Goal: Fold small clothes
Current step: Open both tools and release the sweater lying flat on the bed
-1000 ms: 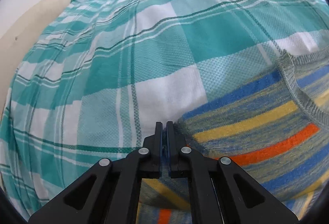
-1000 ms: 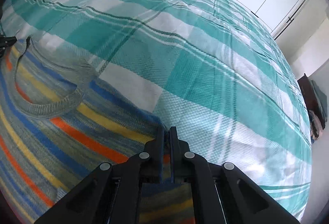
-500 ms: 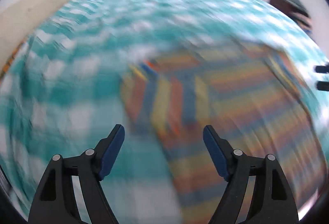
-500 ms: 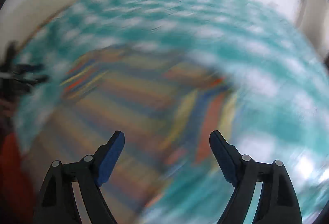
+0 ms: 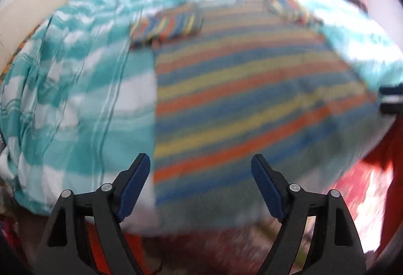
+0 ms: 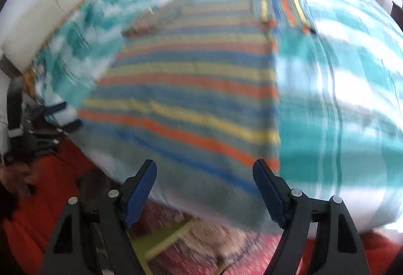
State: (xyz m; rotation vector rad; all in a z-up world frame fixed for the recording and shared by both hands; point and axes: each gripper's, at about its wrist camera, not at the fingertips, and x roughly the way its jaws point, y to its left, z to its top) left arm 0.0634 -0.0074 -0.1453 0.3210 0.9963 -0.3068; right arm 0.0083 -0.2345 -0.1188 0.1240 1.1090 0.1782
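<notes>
A striped knit sweater (image 5: 246,88) in blue, yellow and orange lies flat on the teal and white plaid bedspread (image 5: 75,88); it also shows in the right wrist view (image 6: 191,98). Its sleeves lie folded in at the far end (image 5: 171,25) (image 6: 284,10). My left gripper (image 5: 201,169) is open and empty, hanging over the sweater's near hem at its left edge. My right gripper (image 6: 204,175) is open and empty over the near hem toward its right edge. Both views are motion-blurred.
The bed's near edge runs just under both grippers. Below it is a red patterned rug (image 6: 226,244) and orange clothing (image 6: 37,212). A pale headboard or wall (image 5: 32,12) lies at the far left. The other gripper shows at each view's side (image 5: 390,98) (image 6: 47,128).
Both grippers let go of the sweater's shoulders, opened, and pulled back fast from the far end to the near hem at the bed's edge. The sweater stays flat.
</notes>
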